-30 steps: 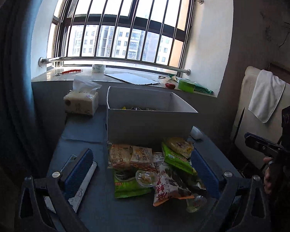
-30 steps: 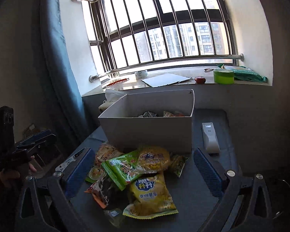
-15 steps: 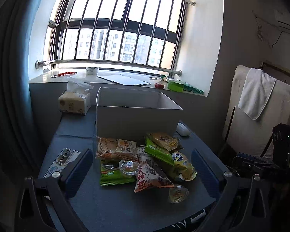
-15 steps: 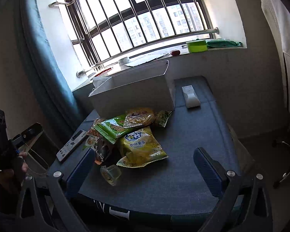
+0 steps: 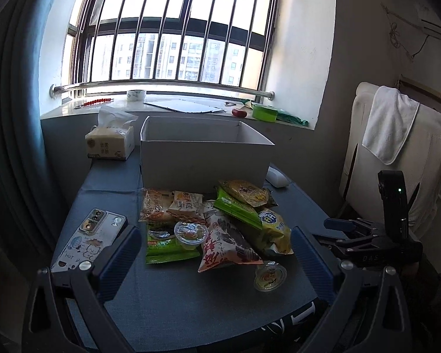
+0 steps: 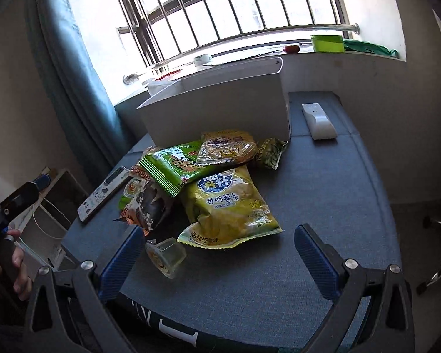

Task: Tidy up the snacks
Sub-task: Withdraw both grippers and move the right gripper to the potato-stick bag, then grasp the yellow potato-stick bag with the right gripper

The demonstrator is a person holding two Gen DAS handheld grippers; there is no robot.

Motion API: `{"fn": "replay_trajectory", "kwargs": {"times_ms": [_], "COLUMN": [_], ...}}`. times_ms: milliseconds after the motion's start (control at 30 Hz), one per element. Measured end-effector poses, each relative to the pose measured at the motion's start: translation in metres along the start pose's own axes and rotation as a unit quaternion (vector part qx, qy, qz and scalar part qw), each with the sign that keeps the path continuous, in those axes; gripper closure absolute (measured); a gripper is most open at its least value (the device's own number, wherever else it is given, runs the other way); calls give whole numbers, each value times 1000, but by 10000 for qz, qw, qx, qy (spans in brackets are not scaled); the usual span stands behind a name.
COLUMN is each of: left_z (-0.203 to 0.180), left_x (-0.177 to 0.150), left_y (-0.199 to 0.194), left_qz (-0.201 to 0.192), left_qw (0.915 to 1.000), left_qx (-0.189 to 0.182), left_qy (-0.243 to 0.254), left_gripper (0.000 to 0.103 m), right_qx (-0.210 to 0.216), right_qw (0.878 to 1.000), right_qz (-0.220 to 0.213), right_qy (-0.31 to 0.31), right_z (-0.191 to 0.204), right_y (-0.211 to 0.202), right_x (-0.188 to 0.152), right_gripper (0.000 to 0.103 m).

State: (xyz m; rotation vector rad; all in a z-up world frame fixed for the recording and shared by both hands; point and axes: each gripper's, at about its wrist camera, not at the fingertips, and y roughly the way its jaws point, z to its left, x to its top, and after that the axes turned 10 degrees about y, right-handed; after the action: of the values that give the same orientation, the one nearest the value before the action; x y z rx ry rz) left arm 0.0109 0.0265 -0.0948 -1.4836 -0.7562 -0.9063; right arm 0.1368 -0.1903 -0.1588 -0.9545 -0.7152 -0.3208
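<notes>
From the left wrist view, the left gripper [image 5: 211,250] hangs above the near edge of the blue-clothed table [image 5: 191,309] with its 2 blue-padded fingers [image 5: 117,261] spread wide and nothing between them. Ahead lies the snack pile [image 5: 214,220], just in front of 1 white open box [image 5: 204,158] and touching its front wall at the back. At least 7 bags are countable here: 2 orange-and-tan bags side by side at the left, 2 green bags, 1 yellow bag, 1 red-and-white bag at the front, and 1 clear bag of yellow snacks on top. There are 2 jelly cups: 1 jelly cup [image 5: 190,231] sits on the low green bag, and 1 fallen jelly cup [image 5: 270,275] lies on the cloth just in front of the pile. 1 phone [image 5: 89,239] lies left of the pile, 1 tissue pack [image 5: 110,144] stands left of the box, and 1 white remote [image 5: 277,177] lies at its right corner. The right gripper [image 5: 355,235] shows at the right edge, off the table. In the right wrist view, the right gripper's 2 blue fingers [image 6: 314,261] are likewise spread and empty, low over the near edge. The large yellow potato-stick bag [image 6: 229,206] faces the camera, the fallen cup lies on its side just beside the left finger, and a small dark-green packet [image 6: 270,153] leans by the box.
</notes>
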Motion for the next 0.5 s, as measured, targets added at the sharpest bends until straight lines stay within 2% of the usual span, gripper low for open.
{"fn": "replay_trajectory", "kwargs": {"times_ms": [267,400,500], "left_z": [3,4,4], "left_x": [-5,-6,-7], "left_y": [6,8,10], "left_qz": [144,197,228], "left_qw": [9999,9998,9997], "left_qx": [23,41,56], "left_qy": [-50,-54,-41], "left_gripper": [0,0,0], "right_qx": [-99,-281,-221], "right_qw": [9981,9956,9944], "right_qz": [570,825,979], "right_qy": [-214,-349,-326], "right_z": [0,1,-1], "right_y": [60,86,95], "right_x": [24,27,22], "right_gripper": [0,0,3]}}
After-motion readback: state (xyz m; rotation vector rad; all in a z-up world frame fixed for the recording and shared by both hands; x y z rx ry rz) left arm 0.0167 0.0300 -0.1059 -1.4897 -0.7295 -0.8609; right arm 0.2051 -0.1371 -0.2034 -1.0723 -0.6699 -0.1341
